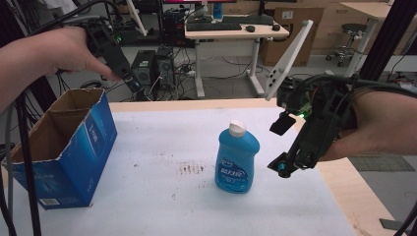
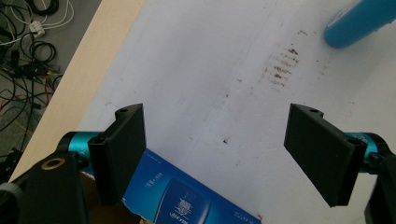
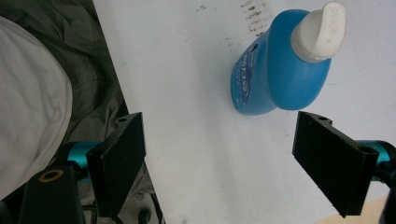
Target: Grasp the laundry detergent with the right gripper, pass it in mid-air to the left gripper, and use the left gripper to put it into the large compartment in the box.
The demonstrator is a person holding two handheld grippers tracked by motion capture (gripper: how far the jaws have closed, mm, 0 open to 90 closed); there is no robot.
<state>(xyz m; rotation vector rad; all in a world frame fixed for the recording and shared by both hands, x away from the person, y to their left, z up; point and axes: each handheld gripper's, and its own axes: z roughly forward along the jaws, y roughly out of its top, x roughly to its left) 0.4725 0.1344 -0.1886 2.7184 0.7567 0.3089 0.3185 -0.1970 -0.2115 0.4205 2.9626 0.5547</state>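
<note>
Worktop point(image 1: 162, 132): open blue carton point(image 1: 61, 147) sits at its left edge, blue bottle point(image 1: 237, 160) upright near the middle. My right gripper point(image 3: 219, 158) hangs above the bottle's right, jaws wide, empty. My left gripper point(image 2: 215, 154), above the carton, is likewise spread and empty.

A light wooden table point(image 1: 344, 182), covered across most of its top by a white sheet point(image 1: 162, 142) bearing brown smudges point(image 1: 191, 168) at centre frame, carries an open blue cardboard box point(image 1: 74, 147) at left and an upright blue bottle point(image 1: 237, 160) with white cap right of centre.
</note>
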